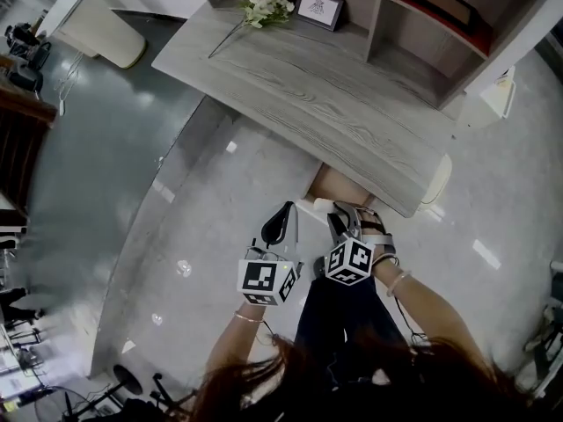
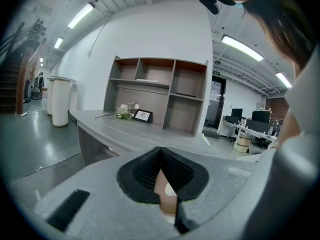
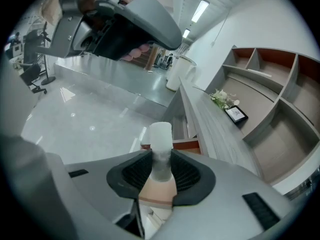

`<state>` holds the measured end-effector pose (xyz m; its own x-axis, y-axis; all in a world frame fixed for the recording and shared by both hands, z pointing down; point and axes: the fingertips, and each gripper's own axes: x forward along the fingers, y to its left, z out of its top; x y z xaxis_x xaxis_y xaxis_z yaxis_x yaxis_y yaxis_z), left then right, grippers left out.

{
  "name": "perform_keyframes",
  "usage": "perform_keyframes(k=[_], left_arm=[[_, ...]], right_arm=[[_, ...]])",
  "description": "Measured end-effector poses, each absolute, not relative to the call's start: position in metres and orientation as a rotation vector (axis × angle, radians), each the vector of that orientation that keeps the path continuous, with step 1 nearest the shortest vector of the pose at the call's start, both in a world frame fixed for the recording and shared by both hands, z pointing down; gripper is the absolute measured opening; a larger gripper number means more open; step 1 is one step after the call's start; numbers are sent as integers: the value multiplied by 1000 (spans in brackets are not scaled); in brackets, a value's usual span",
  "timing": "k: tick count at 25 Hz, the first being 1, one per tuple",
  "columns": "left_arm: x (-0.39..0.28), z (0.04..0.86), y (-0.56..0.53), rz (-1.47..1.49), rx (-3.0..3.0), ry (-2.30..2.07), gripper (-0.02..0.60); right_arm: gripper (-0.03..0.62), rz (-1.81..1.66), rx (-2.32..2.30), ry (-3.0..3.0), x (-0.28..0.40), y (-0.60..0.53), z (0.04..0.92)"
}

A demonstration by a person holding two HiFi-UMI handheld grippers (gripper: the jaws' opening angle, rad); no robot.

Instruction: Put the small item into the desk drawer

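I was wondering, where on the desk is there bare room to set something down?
The desk top is bare from the flowers and picture frame down to its near edge, alongside the shelf unit. It is crowded only at that far corner, and by the open drawer, where the left tongs and right tongs hang.

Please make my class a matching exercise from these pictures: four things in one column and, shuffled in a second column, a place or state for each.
Column one
1. left tool
2. right tool
3. flowers
4. drawer

Column two
A. pulled open below the desk top
B. jaws together, nothing held
C. on the desk top beside the picture frame
D. clamped on the small white item

Pairs: 1-B, 2-D, 3-C, 4-A
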<state>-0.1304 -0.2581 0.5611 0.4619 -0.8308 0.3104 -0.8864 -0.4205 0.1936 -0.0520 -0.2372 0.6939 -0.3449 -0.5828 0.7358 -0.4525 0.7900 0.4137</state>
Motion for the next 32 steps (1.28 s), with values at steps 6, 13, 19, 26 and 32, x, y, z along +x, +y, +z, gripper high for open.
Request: perform_keyframes(k=[6, 13, 19, 26, 32], left_arm=[[-126, 586, -267, 249, 2389, -1441, 15], [-122, 613, -273, 260, 2384, -1423, 15], [-123, 634, -277, 259, 2370, -1422, 15], [-131, 653, -282, 255, 2356, -1432, 15], [-140, 666, -285, 260, 2345, -1438, 15]], right_arm=[[110, -168, 713, -1952, -45, -242, 732], [111, -155, 672, -1908, -44, -246, 770], [112, -134, 663, -1867, -45, -251, 798], [112, -123, 653, -1817, -42, -258, 823], [114, -117, 655, -1768, -41, -264, 838]])
